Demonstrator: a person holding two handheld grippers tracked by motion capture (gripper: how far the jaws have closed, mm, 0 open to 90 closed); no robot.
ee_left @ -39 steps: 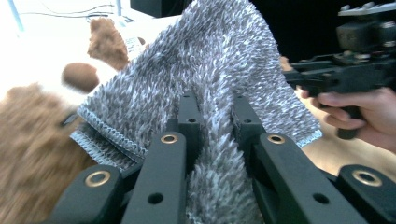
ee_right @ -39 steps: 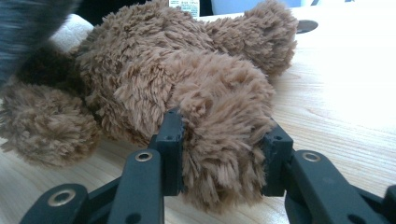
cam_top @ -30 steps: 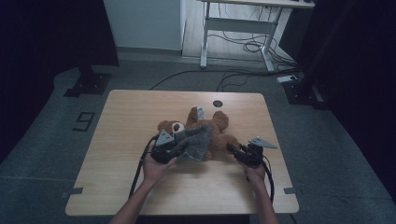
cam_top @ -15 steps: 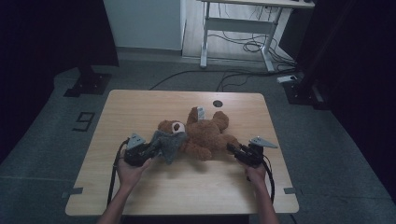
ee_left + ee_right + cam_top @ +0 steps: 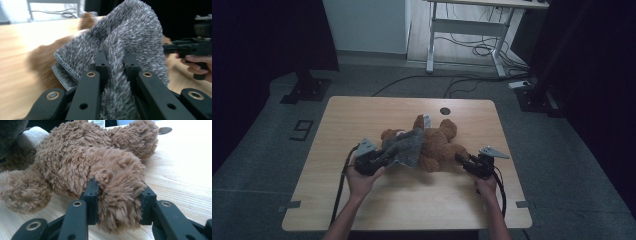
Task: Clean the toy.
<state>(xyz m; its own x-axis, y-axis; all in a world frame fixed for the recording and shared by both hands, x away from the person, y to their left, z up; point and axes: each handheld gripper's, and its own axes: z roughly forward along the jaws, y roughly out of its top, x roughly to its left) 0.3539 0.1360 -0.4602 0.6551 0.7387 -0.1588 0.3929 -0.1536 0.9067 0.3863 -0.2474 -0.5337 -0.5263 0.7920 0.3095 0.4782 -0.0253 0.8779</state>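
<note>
- Dark grey floor lies around a light wooden table [image 5: 362, 125], and on the floor at the left of the table there is a mark that reads like the digit "9" [image 5: 301, 130].
- Behind the table, a white desk frame [image 5: 464, 30] stands with loose cables [image 5: 472, 50] under it.
- On the table top, near the far edge, there is a small round dark spot [image 5: 444, 111].
- A brown teddy bear [image 5: 439, 145] lies on its side in the middle of the table, a little toward the near edge.
- A grey fluffy cloth [image 5: 407, 147] is draped over the left part of the bear.
- A white label [image 5: 96, 123] sticks out behind the bear in the right gripper view; it has small print, but it is too blurred to read.
- The left gripper [image 5: 373, 161] has its jaws closed on a fold of the grey cloth [image 5: 125, 50]; the cloth is pinched tight between the two black fingers [image 5: 101, 65].
- The right gripper [image 5: 467, 162] has its jaws clamped on one furry limb of the bear [image 5: 117, 192], which fills the gap between the fingers [image 5: 91, 195].
- The two grippers are well apart, one at each side of the bear, and each one is held by a hand of the person.
</note>
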